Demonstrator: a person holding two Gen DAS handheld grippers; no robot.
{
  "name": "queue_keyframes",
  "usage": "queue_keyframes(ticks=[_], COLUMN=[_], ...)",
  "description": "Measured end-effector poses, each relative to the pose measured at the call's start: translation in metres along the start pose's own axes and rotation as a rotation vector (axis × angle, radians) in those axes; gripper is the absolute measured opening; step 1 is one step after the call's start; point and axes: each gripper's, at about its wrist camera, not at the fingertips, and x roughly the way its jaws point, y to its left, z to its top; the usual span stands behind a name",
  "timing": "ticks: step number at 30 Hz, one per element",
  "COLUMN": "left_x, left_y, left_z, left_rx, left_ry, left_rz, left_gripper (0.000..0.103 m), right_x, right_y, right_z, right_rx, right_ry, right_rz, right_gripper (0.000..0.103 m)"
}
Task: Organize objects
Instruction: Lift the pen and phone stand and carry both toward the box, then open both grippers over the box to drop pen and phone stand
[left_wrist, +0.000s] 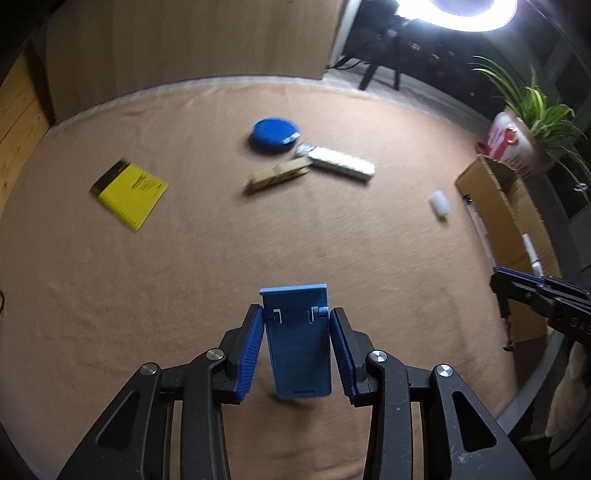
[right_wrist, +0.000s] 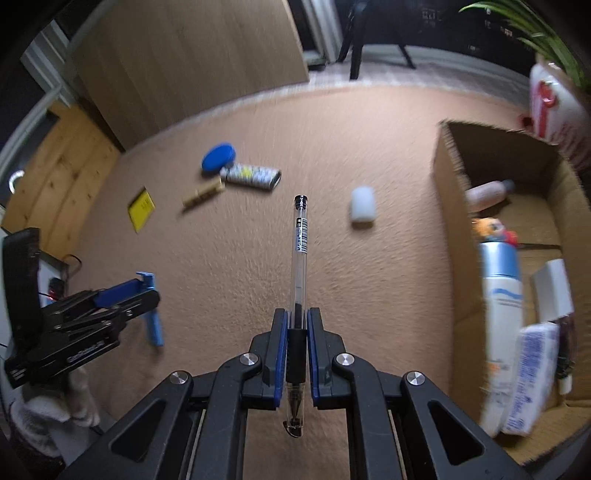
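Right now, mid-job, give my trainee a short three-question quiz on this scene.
1. True or false: the right gripper has its fingers shut on the clear pen.
2. What does the left gripper hold? A) yellow notepad B) blue phone stand C) wooden clothespin
3. Fill in: the white-and-blue bottle lies inside the ____.

Key
1. True: the pen's black grip sits pinched between the fingers.
2. B: the blue phone stand is between its fingers; the yellow notepad and wooden clothespin lie on the tan cloth.
3. cardboard box.
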Motion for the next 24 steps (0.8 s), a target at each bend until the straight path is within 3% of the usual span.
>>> queue_keyframes(ticks=[7,14,24], left_x=[-0.002,-0.011,-0.005], left_y=[-0.059,-0.136,-0.237], left_z=[0.03,0.063,0.095], left_rx=[0.098,0.211,0.329], left_ry=[-0.036,-0.092,-0.127], left_rz=[-0.081,-0.165,-0.249], left_gripper=[0.039,0.039,0.039], right_x=[-0.054,-0.095,-0.108], right_y=[-0.038,-0.097,-0.156], right_z=[-0.004,-0.015,-0.024], right_rx=[0.053,0.143,0.226], right_ry=[-0.087,-0.157,-0.176], right_rz=[-0.034,-0.124,-0.195], right_gripper=[0.01,0.01,0.01])
